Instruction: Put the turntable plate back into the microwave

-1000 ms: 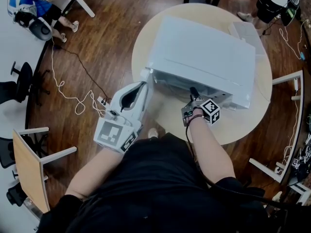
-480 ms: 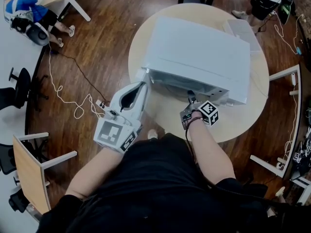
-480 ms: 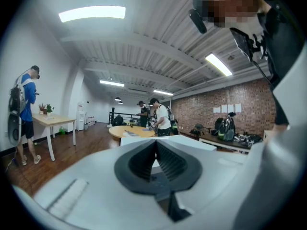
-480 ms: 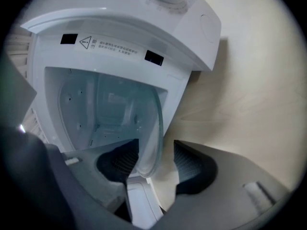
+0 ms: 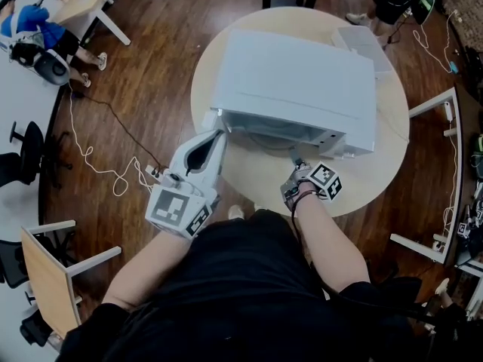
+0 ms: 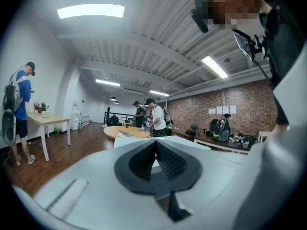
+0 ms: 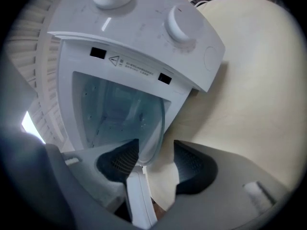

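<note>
A white microwave [image 5: 302,81] stands on a round cream table [image 5: 249,176] with its front open. In the right gripper view the clear glass turntable plate [image 7: 151,119] lies on the floor of the cavity, below the two knobs [image 7: 178,25]. Its near rim reaches between the jaws of my right gripper [image 7: 156,145], which stand wide and do not press on it. From above, the right gripper [image 5: 295,157] hovers just in front of the opening. My left gripper [image 5: 217,130] sits at the microwave's front left corner. It [image 6: 154,142] is shut, with nothing seen between its pads.
The open door's white edge [image 7: 139,200] shows at the bottom of the right gripper view. A flat white box [image 5: 362,44] lies behind the microwave. Cables [image 5: 113,179] trail over the wood floor at left, white frames [image 5: 438,172] stand at right, and people [image 6: 153,116] stand at a far table.
My right gripper has drawn back from the microwave's opening toward me, leaving the plate in the cavity. The left gripper has stayed at the front left corner.
</note>
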